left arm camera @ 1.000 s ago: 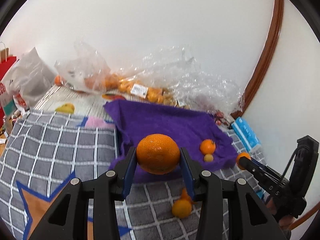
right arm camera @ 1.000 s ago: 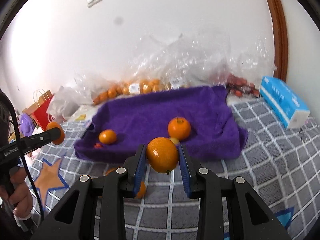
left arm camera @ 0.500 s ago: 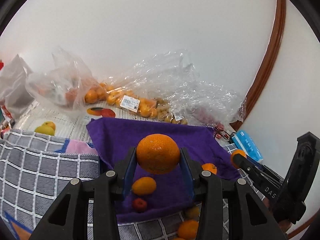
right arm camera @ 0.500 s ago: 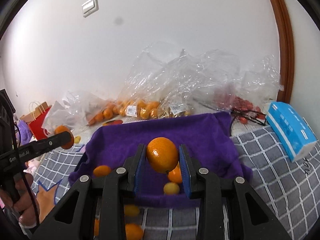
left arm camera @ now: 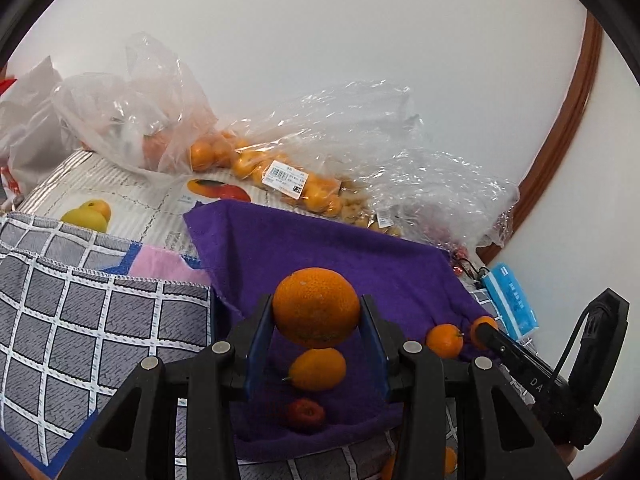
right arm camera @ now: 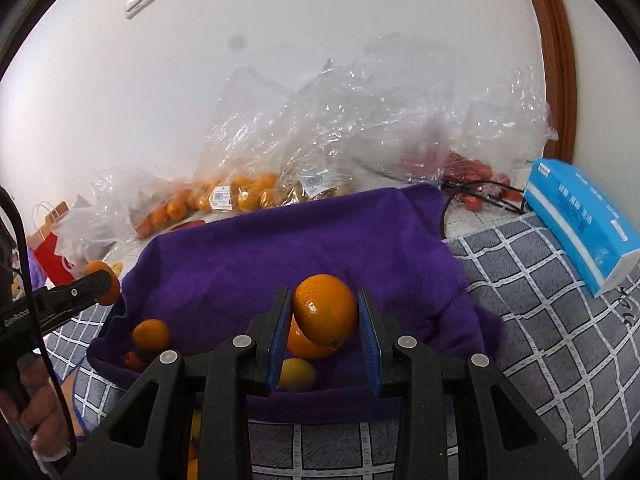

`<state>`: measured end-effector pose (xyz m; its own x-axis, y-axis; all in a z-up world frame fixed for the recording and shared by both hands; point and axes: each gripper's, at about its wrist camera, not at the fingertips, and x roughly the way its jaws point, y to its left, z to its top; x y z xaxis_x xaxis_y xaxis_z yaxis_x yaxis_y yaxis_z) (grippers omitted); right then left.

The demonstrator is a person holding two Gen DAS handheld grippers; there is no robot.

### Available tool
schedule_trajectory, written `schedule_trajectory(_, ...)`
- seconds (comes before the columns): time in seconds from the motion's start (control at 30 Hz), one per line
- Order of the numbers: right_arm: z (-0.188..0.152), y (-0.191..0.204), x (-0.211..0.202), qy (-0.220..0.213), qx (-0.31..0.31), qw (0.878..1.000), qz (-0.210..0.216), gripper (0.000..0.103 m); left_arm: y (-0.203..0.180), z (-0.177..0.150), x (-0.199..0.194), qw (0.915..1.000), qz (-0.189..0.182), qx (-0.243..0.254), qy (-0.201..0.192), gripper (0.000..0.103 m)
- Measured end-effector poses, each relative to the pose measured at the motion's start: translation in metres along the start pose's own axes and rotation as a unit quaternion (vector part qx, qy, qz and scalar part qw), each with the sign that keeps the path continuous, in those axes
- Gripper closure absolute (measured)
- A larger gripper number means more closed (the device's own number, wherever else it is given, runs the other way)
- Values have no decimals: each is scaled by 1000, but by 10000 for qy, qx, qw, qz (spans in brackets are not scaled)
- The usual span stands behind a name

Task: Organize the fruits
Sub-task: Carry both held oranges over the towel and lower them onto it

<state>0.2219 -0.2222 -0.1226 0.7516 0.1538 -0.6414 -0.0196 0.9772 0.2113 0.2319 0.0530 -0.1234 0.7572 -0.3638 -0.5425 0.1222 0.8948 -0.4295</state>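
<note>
While both claws hover over the purple towel (left arm camera: 328,248), left claw (left arm camera: 316,338) clamps a large round orange (left arm camera: 316,307), right claw (right arm camera: 324,336) clamps a glossy orange (right arm camera: 325,315), apparently poised to join the fruit there.

I see a large round orange (left arm camera: 317,307) with dimpled skin clamped between the blue pads of my left tool (left arm camera: 317,354), held up above the purple towel (left arm camera: 320,248). A smoother, glossier orange (right arm camera: 324,314) is pinched in my right tool (right arm camera: 325,342), tilted with its stem end low and to the right. On the towel below lie loose fruits: an oval orange kumquat (left arm camera: 318,369) near the front, a small red fruit (left arm camera: 306,414) nearer still, a mandarin (left arm camera: 444,340) toward the right edge, and a small yellow fruit (right arm camera: 297,374) near the front. The towel is spread and rumpled.
</note>
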Motion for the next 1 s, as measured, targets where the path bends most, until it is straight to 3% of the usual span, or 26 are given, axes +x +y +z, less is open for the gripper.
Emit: schedule_trajectory(1.0,-10,10,8,34,-411,9991,-128,68,-3,-9,28,9979,308,268,493,63)
